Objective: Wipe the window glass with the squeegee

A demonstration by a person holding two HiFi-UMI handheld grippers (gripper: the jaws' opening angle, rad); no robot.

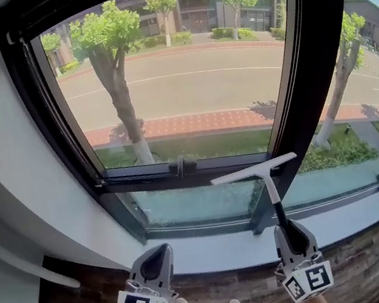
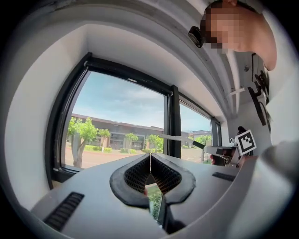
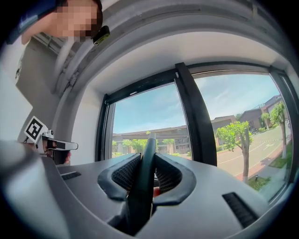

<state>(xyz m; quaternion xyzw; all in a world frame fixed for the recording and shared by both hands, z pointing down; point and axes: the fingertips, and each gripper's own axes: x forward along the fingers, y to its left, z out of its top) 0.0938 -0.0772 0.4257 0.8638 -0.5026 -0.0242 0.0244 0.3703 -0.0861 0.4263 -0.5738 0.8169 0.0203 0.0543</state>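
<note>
Window glass (image 1: 186,90) lies beyond our fingertips; we should press the squeegee (image 1: 270,185), clamped in the right gripper (image 3: 148,173), flat against it, left gripper (image 2: 150,162) closed, empty.

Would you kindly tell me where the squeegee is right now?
In the head view the squeegee stands right of centre, its handle clamped in the right tool and its blade up before the window post, right of the latch.
</note>
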